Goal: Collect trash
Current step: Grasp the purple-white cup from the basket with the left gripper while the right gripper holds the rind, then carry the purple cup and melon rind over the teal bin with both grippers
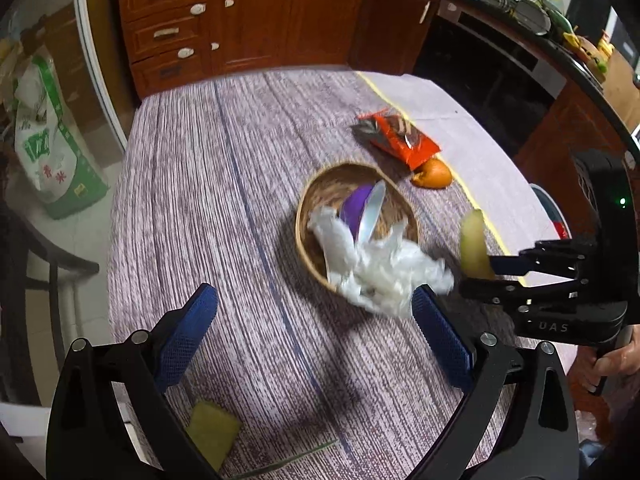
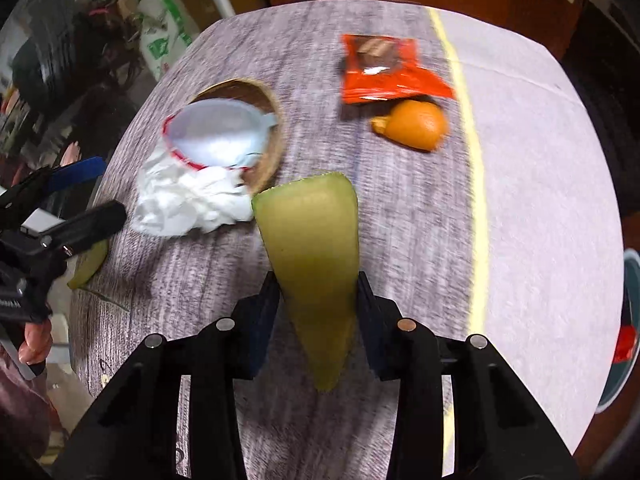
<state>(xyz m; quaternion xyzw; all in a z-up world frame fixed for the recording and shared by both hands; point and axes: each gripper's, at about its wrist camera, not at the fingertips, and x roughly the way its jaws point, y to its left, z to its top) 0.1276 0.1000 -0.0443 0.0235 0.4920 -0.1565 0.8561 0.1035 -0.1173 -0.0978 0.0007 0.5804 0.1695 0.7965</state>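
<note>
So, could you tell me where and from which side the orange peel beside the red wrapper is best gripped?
The orange peel lies as a curled shell touching the red wrapper on its far side. I would probably come from above with the open left gripper and close across its raised curled rim, on the near side away from the wrapper.

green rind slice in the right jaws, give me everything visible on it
The melon rind slice is a yellow-green wedge, wide at the far end with a thin darker skin edge there, tapering to a point near the camera. The surface looks matte, moist and fleshy. The right gripper is shut on its narrow half, one pad on each side. It is held above the tablecloth, near the woven basket, touching nothing else.
</note>
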